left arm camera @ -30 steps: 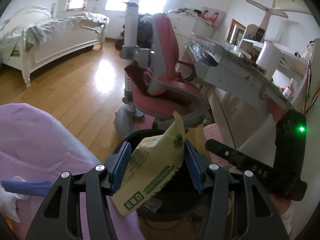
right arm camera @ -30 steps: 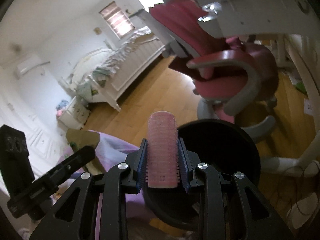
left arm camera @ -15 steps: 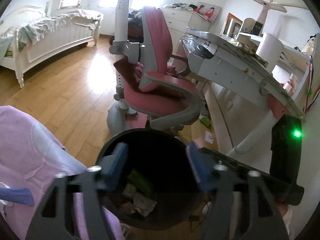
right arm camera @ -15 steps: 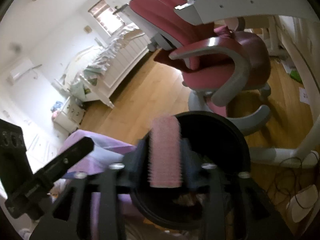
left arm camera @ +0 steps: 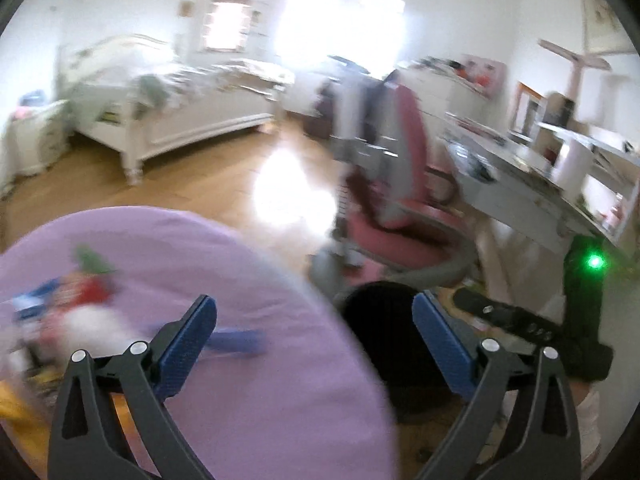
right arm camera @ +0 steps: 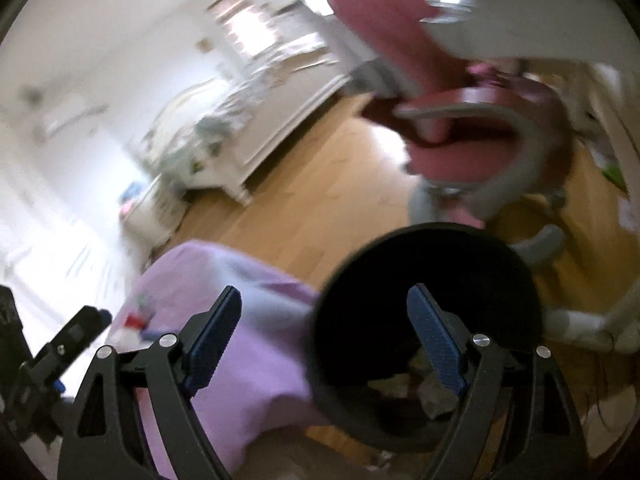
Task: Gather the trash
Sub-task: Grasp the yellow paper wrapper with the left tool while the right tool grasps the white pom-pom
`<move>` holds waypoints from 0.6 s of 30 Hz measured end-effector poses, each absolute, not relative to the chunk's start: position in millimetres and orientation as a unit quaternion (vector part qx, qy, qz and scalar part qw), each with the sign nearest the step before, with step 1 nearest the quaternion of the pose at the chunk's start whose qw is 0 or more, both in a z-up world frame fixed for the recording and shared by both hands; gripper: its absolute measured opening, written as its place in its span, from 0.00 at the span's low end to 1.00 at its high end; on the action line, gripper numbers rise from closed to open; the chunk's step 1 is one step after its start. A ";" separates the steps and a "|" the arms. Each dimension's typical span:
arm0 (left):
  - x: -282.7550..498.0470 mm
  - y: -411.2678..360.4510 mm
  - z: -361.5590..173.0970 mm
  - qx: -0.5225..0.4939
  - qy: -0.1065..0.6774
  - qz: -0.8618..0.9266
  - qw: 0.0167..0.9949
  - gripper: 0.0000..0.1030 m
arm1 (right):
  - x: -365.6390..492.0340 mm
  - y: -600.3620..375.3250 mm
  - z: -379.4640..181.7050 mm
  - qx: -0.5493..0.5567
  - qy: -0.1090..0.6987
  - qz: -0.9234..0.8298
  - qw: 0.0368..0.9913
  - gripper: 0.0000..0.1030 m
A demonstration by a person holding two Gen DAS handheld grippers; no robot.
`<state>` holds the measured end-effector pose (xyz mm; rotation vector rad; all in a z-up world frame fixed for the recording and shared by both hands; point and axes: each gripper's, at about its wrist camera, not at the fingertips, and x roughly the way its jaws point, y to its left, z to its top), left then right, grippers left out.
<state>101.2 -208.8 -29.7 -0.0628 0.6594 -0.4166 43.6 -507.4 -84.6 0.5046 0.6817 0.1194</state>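
Both the left gripper (left arm camera: 314, 328) and the right gripper (right arm camera: 324, 326) gape wide, empty. The operator should next approach the blurred litter (left arm camera: 64, 304) on the purple cover (left arm camera: 280, 380) left of the black bin (right arm camera: 432, 280) slowly.

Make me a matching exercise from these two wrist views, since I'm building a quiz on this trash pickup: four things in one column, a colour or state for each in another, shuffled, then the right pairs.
Things:
1. left gripper
2. trash bin
3. bed cover
4. desk chair

Colour or state:
A. purple
B. open, nothing between its fingers
C. pink seat, grey frame
D. black, round, scraps inside

Pairs: 1-B, 2-D, 3-A, 4-C

The right gripper is open and empty too, above the bin's rim.
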 end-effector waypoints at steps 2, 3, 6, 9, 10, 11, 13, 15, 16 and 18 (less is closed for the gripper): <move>94.5 -164.4 -30.9 -0.033 0.320 -0.158 0.933 0.95 | 50.8 -476.0 -77.0 0.219 0.337 0.097 0.911 0.82; 91.8 -143.7 -32.4 -0.034 0.321 -0.134 0.937 0.95 | 53.2 -462.0 -74.1 0.208 0.339 0.114 0.910 0.82; 84.6 -84.6 -39.5 -0.046 0.334 -0.064 0.939 0.95 | 61.5 -407.0 -63.7 0.168 0.345 0.171 0.908 0.82; 76.6 -18.8 -50.4 -0.087 0.352 0.010 0.932 0.95 | 69.2 -350.6 -57.2 0.128 0.352 0.223 0.900 0.82; 73.7 1.4 -55.3 -0.108 0.358 0.025 0.927 0.95 | 72.2 -329.3 -54.9 0.113 0.355 0.240 0.897 0.82; 71.9 15.6 -59.1 -0.124 0.363 0.034 0.923 0.95 | 75.1 -310.8 -52.3 0.099 0.357 0.255 0.893 0.82; 69.7 48.9 -72.6 -0.167 0.382 0.055 0.907 0.94 | 80.1 -273.0 -48.1 0.068 0.356 0.282 0.888 0.82; 69.9 64.0 -81.6 -0.191 0.392 0.057 0.898 0.94 | 90.1 -235.2 -47.0 0.031 0.361 0.295 0.884 0.81; 71.1 69.6 -86.0 -0.202 0.397 0.053 0.894 0.94 | 94.4 -220.6 -47.9 0.020 0.365 0.297 0.882 0.81; 75.4 72.1 -92.1 -0.220 0.405 0.039 0.887 0.94 | 106.6 -196.8 -51.6 0.005 0.376 0.298 0.877 0.81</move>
